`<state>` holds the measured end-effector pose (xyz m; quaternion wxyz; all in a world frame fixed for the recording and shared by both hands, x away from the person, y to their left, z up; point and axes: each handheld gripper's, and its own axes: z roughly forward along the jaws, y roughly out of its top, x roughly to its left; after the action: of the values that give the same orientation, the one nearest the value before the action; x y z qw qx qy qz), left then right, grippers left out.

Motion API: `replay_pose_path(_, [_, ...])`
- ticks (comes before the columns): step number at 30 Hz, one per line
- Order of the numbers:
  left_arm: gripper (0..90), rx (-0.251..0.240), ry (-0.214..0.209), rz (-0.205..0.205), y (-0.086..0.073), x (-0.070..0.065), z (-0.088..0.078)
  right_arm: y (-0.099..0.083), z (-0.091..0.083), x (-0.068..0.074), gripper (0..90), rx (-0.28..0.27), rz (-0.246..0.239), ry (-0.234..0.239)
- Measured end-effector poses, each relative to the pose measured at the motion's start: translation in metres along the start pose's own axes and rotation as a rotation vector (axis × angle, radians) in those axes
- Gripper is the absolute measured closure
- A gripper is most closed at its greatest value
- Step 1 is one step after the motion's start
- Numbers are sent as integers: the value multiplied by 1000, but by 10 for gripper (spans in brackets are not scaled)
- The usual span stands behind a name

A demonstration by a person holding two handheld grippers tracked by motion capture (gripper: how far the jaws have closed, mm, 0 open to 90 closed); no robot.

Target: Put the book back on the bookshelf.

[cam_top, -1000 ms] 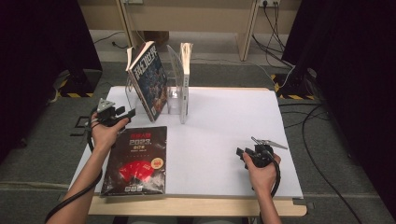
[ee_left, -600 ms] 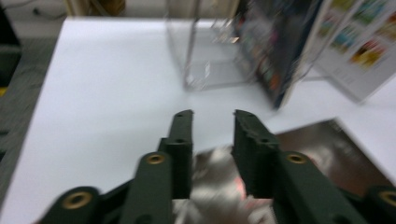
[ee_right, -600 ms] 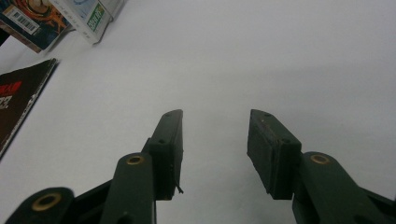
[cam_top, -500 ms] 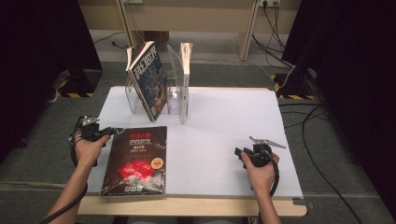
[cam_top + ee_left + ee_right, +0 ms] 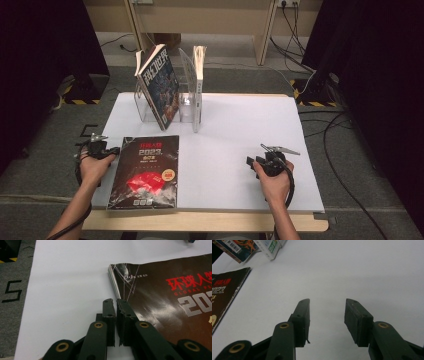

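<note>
A dark magazine (image 5: 147,170) with red and white print lies flat at the table's front left. My left gripper (image 5: 116,149) sits at its left edge, near the top corner. In the left gripper view the jaws (image 5: 116,300) have just been closing and now stand shut. One fingertip (image 5: 125,307) is over the magazine (image 5: 162,297) cover, the other over bare table, and I see nothing between them. My right gripper (image 5: 248,162) rests at the front right, open, with white table between its jaws (image 5: 327,302).
A clear acrylic stand (image 5: 187,107) at the back of the white table (image 5: 240,125) holds a leaning illustrated book (image 5: 157,85) and an upright pale book (image 5: 199,75). Cables and dark floor surround the table.
The left hand has moved left and toward the table's front, sinking beside the magazine's left edge. Its jaws went from open to shut. The right hand has stayed put.
</note>
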<state>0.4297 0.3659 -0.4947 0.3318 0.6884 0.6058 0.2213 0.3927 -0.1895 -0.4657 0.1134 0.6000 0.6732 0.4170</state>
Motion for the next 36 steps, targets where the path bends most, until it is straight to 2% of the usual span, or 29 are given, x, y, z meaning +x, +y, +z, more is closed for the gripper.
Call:
replay_pose_path(2, [868,6,-4,9,1,-1,0,0,1,1,561,7,2,0])
replay_pose_path(3, [870,8,-22,-16,2,-2,1,0,3,2,561,14,-4,5])
replay_pose_path(6, [872,12,-30,-22,1,-5,1,0,5,4,560,16,-12,10])
replay_pose_path(8, [872,15,-39,-55,-1,-11,-1,0,6,5,560,17,-12,13])
replay_pose_path(10, [862,11,-39,-63,-2,-13,-1,0,6,6,560,21,-11,13])
replay_pose_path(13, [861,4,-4,-39,-4,-19,-2,0,8,8,560,27,-11,18])
replay_pose_path(15, [861,6,6,-8,-4,-21,-2,-1,9,10,560,26,-18,22])
replay_pose_path(18, [860,11,-3,-12,-4,-19,-2,-1,9,10,560,29,-16,25])
replay_pose_path(19, [866,17,-28,-31,-4,-18,-2,-1,9,10,560,29,-21,24])
replay_pose_path(21, [880,19,-36,-44,-4,-18,-3,-1,10,11,560,31,-14,27])
replay_pose_path(23, [891,22,-36,-40,-6,-22,-5,-1,11,12,560,33,-24,29])
replay_pose_path(26, [891,31,-32,-21,-9,-30,-8,0,14,15,559,42,-24,38])
replay_pose_path(28, [892,40,-43,-20,-10,-36,-10,2,18,21,558,54,-29,45])
replay_pose_path(31, [892,63,-73,11,-13,-51,-14,3,21,27,557,61,-30,59])
replay_pose_path(35, [892,68,-106,59,-17,-73,-15,6,30,38,557,81,-50,81])
replay_pose_path(36, [892,68,-106,59,-17,-73,-15,6,30,38,557,81,-50,81])
